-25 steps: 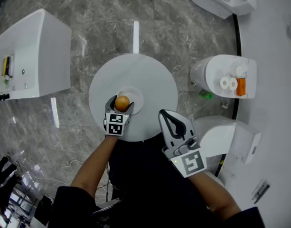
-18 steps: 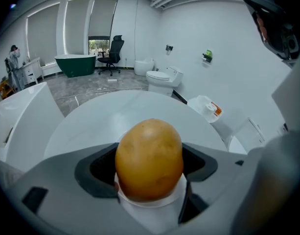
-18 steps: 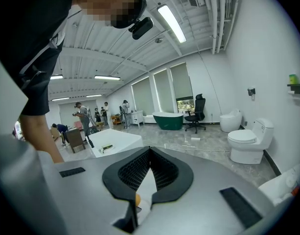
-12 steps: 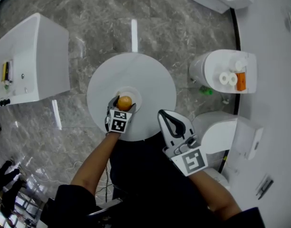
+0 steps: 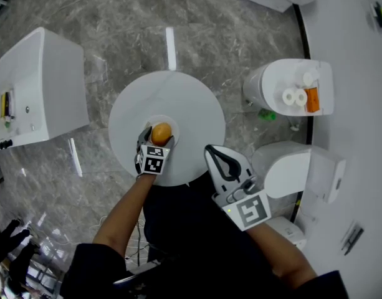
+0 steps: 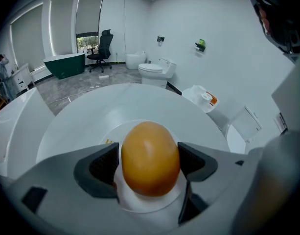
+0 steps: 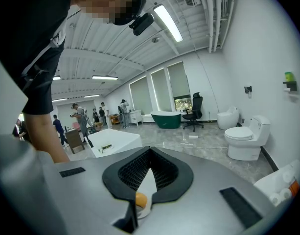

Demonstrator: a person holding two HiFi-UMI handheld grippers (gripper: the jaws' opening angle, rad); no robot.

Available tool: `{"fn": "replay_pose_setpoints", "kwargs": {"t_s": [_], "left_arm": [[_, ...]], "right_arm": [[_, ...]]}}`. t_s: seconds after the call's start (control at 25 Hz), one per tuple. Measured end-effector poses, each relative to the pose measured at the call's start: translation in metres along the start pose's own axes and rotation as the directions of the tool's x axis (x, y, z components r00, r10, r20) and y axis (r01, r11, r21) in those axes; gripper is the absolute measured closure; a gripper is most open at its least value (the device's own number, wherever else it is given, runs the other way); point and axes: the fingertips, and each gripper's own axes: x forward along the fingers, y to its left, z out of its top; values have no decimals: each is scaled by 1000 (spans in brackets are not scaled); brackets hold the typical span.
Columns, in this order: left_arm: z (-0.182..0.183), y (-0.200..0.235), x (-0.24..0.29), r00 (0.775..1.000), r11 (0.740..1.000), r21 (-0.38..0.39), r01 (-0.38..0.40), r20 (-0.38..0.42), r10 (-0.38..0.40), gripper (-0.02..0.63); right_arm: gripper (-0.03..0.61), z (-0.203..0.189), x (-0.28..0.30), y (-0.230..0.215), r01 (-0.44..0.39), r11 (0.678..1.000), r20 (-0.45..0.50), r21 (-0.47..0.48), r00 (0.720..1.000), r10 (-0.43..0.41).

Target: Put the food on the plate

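from the head view, the left gripper [image 5: 157,143] is pinching the orange food [image 5: 161,131] over the small white plate [image 5: 148,123], which is sitting on the round white table [image 5: 191,104]. the right gripper [image 5: 215,152] is hovering by the table's near edge, apart from the plate. toilets [image 5: 290,92] are standing at the right, a white tub [image 5: 35,86] at the left. in the left gripper view, both pads [image 6: 103,166] are pressing the food's sides, the plate right beneath; whether food and plate are touching, i cannot tell. in the right gripper view, its jaws are pressing together on nothing.
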Motion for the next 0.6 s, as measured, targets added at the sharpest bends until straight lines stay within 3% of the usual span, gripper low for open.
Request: {"fn": "replay_pose_setpoints", "kwargs": {"t_s": [0.6], "left_arm": [[9,-7,-19,998,1000,3,-13,55,13,255]], "right_arm": [[571,-2,-10,11,-20,1000,16,-21,1000,21]]}}
